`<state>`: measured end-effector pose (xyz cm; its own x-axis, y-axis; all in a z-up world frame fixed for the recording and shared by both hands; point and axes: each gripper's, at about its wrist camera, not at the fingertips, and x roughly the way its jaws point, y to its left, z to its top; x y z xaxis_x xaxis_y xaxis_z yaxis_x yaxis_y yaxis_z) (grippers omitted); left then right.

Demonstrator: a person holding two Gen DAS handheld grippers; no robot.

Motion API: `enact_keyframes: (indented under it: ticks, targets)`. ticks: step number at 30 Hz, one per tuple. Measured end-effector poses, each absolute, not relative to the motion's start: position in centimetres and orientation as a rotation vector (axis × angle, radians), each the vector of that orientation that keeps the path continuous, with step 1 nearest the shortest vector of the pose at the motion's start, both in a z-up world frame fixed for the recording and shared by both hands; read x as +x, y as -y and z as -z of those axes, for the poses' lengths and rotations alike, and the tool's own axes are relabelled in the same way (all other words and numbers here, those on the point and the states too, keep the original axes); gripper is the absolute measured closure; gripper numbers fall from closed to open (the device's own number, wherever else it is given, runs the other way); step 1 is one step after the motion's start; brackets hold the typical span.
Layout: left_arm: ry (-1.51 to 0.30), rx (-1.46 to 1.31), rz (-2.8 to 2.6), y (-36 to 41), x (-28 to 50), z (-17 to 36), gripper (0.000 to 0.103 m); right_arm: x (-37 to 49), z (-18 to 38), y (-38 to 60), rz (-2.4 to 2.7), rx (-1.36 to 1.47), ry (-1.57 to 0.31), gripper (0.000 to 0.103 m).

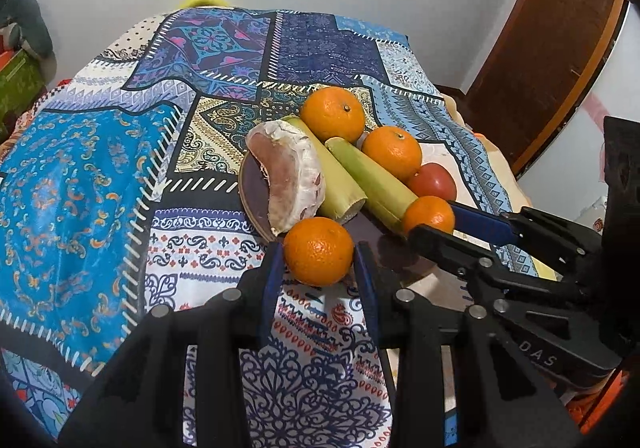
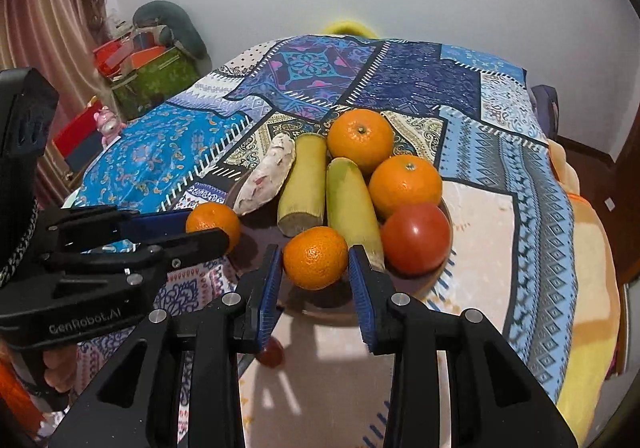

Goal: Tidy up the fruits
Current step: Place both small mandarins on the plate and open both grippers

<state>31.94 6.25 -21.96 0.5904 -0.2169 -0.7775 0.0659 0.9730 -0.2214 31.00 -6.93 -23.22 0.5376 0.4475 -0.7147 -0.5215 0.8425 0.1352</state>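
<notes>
Left gripper [image 1: 318, 254] fingers clamp a tangerine [image 1: 319, 250] at the plate [image 1: 251, 187] front edge; right gripper [image 2: 314, 262] fingers pinch another tangerine [image 2: 315, 258] beside the tomato [image 2: 416, 238]. Both likely being set down together on the plate.

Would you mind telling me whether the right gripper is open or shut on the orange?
Shut on it: the right gripper's two blue pads touch both sides of the orange at the plate's near edge.

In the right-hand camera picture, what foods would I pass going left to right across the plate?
Orange in the left tool → pomelo piece → cut cane stalk → orange between the right tool's pads → tomato.
</notes>
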Motion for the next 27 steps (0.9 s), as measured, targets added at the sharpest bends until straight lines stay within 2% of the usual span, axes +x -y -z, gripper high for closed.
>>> enact_keyframes:
  ticks: [12,27]
  targets:
    - [-0.913,-0.165,0.162,-6.1,31.4,21.2,0.067,31.1,22.8,7.1,-0.573,-0.112,-0.821,0.067]
    - [-0.834,-0.123,0.13,-5.4,24.9,15.9,0.067,26.3,19.4,10.3,-0.508,-0.113,-0.795,0.067]
